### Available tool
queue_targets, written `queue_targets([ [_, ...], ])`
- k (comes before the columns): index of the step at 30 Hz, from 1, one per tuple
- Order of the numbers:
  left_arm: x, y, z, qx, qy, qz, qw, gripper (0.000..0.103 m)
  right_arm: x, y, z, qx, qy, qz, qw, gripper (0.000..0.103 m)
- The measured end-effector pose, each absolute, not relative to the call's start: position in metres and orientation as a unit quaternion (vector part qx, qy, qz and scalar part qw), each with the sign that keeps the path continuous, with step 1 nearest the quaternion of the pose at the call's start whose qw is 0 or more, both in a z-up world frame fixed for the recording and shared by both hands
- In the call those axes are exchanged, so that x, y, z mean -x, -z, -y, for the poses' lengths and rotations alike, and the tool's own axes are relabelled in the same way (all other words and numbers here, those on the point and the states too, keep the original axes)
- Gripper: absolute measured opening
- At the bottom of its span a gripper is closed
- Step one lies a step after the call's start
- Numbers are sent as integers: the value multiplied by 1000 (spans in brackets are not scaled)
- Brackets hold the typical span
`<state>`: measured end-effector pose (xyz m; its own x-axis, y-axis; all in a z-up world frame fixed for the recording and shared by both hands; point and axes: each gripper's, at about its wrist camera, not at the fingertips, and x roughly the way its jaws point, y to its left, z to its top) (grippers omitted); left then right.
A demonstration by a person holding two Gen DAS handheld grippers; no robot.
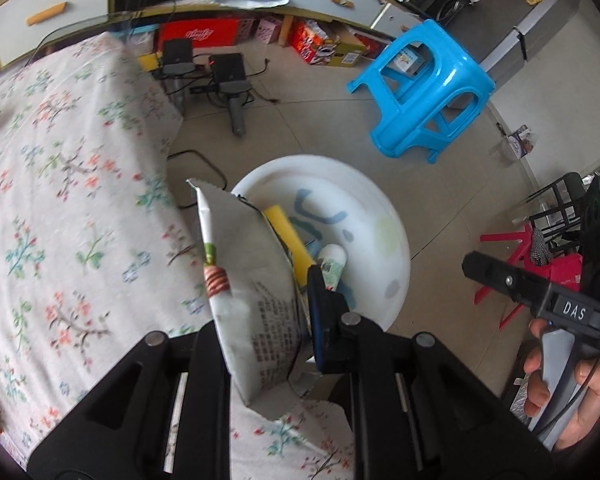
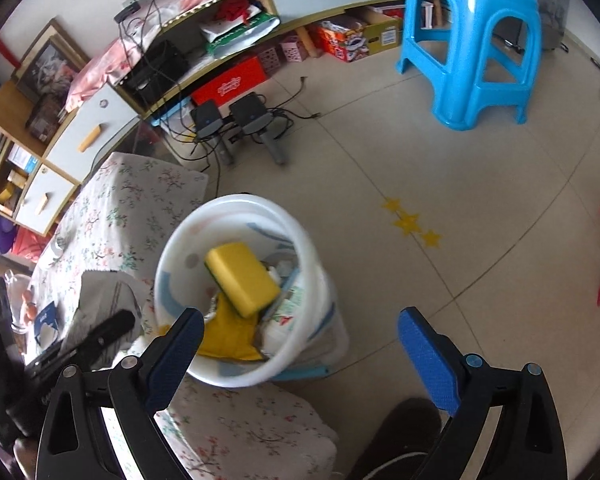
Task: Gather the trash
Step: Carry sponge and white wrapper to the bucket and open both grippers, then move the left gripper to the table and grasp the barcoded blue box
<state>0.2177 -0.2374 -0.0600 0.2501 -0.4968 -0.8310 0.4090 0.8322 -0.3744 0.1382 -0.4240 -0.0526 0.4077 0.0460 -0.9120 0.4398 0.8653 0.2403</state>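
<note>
Trash wrapper [image 1: 252, 308], a silver-grey snack bag with printed text, is clamped upright between the fingers of the left gripper [image 1: 268, 320], held over the edge of the floral-cloth worktop [image 1: 60, 220] and beside the rim of the white basin [image 1: 384, 216]. Only the right-hand blue pad of this gripper [image 1: 320, 312] is visible; the other finger is hidden behind the bag. White basin [image 2: 312, 256] stands just off the worktop's corner [image 2: 240, 432] and contains a yellow sponge [image 2: 242, 278], a yellow cloth or wrapper [image 2: 224, 340] beneath it, and white printed packaging [image 2: 284, 316]. Right gripper [image 2: 300, 360] hovers above the basin and the floor with its blue-padded fingers [image 2: 428, 364] spread wide apart and nothing between them. In the left wrist view the right gripper [image 1: 540, 292] appears at the right margin, gripped by a hand [image 1: 564, 392]. A blue plastic stool [image 2: 472, 44] stands on the tiled floor [image 2: 460, 184] well apart from the basin.
</note>
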Motion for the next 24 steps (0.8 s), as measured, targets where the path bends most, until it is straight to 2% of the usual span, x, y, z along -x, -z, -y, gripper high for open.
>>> queue_targets([
  [1, -218, 59, 239, 44, 298, -534, 790, 20, -136, 52, 427, -231, 123, -530, 807, 99],
  [2, -219, 58, 240, 46, 307, -528, 791, 36, -133, 52, 431, -233, 126, -528, 807, 99],
  [3, -219, 56, 241, 43, 302, -520, 798, 63, -131, 52, 435, -235, 129, -527, 806, 99],
  [4, -220, 53, 240, 40, 295, -513, 805, 82, -128, 52, 438, -237, 132, -526, 806, 99],
  [18, -217, 42, 206, 5, 249, -504, 827, 85, -128, 43, 430, -241, 123, -520, 810, 99],
  [24, -205, 37, 167, -10, 205, -498, 843, 97, -137, 38, 404, -231, 106, -522, 814, 99],
])
